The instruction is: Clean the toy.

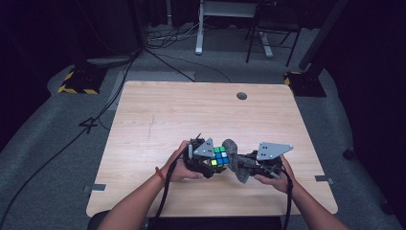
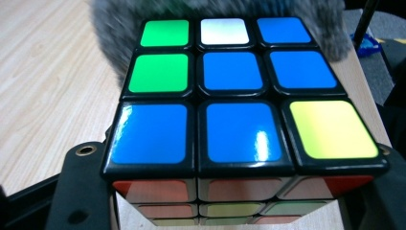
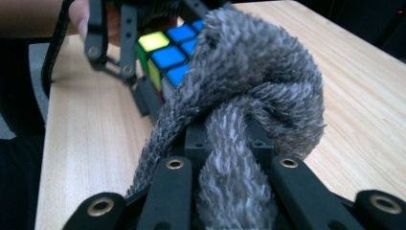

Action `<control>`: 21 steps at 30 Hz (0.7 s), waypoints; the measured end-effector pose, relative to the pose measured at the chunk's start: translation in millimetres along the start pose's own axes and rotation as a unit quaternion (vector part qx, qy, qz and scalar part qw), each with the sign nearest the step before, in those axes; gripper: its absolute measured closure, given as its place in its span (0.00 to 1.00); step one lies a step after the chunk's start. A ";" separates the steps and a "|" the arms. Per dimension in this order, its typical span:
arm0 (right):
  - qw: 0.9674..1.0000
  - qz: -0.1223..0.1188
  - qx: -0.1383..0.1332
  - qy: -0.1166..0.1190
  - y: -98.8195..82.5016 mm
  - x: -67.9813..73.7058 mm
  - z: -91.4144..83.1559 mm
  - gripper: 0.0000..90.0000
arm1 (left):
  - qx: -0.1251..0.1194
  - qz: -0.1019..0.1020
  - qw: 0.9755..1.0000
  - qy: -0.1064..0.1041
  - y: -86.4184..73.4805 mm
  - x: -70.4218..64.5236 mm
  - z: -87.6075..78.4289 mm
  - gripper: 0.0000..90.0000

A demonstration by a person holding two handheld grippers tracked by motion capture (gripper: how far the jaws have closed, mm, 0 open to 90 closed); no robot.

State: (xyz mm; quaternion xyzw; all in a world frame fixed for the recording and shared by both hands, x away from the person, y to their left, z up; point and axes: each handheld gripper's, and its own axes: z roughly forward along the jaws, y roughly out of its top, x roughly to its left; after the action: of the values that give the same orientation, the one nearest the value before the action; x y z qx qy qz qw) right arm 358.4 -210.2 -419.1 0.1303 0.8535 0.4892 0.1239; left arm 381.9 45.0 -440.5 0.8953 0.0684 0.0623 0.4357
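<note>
L gripper (image 1: 210, 165) clamped on puzzle cube (image 2: 239, 110), cube sits btwn its jaws, blue-ish face up. R gripper (image 1: 242, 165) clamped on bunched grey cloth (image 3: 249, 96), cloth pressed vs cube's far side. Both over wood table (image 1: 191, 110), near edge.

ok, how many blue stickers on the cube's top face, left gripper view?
5 on the cube: middle and right of the far row's next row down, far right corner, and left and middle of the near row. The other four are green, green, white, yellow.
</note>
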 end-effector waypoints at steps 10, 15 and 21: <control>1.000 0.014 0.025 0.001 -7.0 -7.2 8.3 0.85 | -0.023 0.013 1.000 -0.009 7.0 -9.6 -3.3 0.37; 0.998 0.011 0.056 0.019 -10.7 -3.7 17.3 0.86 | -0.036 0.016 0.999 -0.001 8.4 -7.5 -10.6 0.37; 0.999 -0.001 0.042 0.020 -8.9 1.1 15.4 0.85 | -0.025 0.008 1.000 -0.001 3.1 -0.6 -10.7 0.37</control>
State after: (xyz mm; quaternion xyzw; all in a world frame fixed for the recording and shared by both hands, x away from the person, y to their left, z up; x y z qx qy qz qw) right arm 361.7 -201.7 -434.5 0.1249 0.8756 0.4554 0.1014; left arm 379.7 51.3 -431.6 0.8848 0.0589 0.0669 0.4574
